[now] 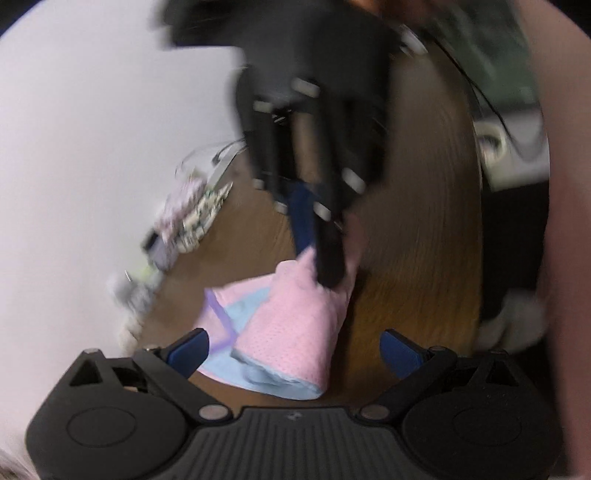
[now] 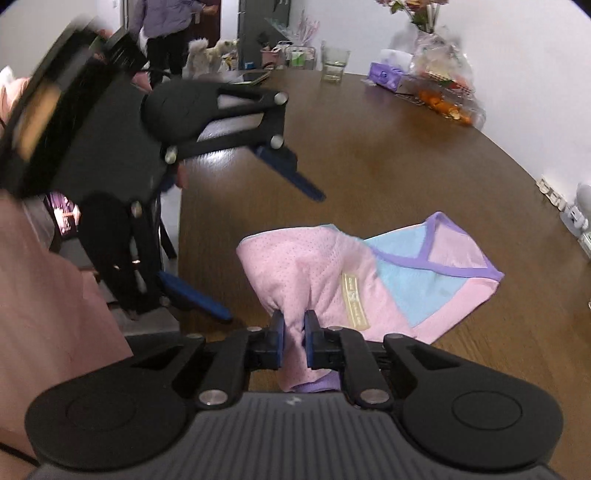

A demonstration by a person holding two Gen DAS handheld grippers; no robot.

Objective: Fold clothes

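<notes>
Seen across a round, dark-brown wooden table: a small pink mesh garment with sky-blue panels and lilac trim, lying rumpled near the table's near edge, one pink corner lifted off the wood. Pinched on that lifted corner, the right gripper, black-armed with blue pads, jaws drawn narrow with the fabric squeezed between them. Off to the garment's left and clear of it, the left gripper, blue fingers spread wide with nothing between them; from its own blurred view, the same pink cloth straight ahead on the wood. Sewn inside the garment, a narrow cream label, its print too small to read. Along the far rim, a lilac tissue box, a clear drinking glass, a clear container of orange fruit and a vase of flowers. On the tissue box, lettering illegible.
</notes>
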